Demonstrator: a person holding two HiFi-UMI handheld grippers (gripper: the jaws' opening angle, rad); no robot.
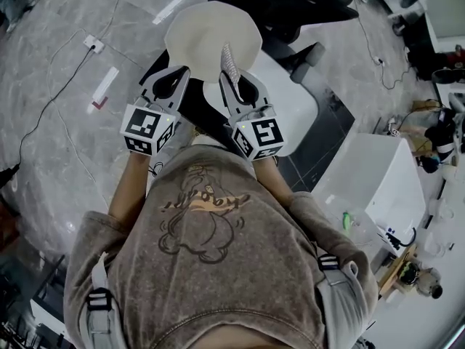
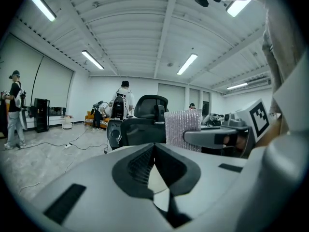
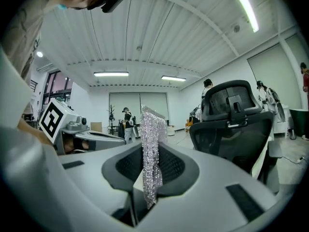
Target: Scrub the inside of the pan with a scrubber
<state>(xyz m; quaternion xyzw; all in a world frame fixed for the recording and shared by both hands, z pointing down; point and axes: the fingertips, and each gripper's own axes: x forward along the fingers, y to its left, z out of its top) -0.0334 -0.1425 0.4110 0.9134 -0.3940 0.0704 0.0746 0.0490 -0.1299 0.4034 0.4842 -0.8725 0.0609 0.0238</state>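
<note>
In the head view the cream, round pan [image 1: 207,35] lies beyond and below both grippers; what it rests on is hidden. A sliver of it shows through the left jaws' gap [image 2: 157,178]. My right gripper [image 1: 231,78] [image 3: 147,153] is shut on a silvery mesh scrubber [image 1: 229,60] [image 3: 152,144] that stands up from the jaws. My left gripper [image 1: 176,75] [image 2: 154,146] is shut with nothing in it, level with the right one and just left of it. Each gripper shows in the other's view: right gripper [image 2: 217,137] with the scrubber [image 2: 182,128], left gripper [image 3: 91,140].
A black office chair [image 1: 290,13] [image 2: 145,122] [image 3: 231,124] stands straight ahead. A white table [image 1: 294,104] is at the right, a white box [image 1: 385,180] further right. Cables [image 1: 58,93] run over the grey floor. People [image 2: 123,100] stand far off.
</note>
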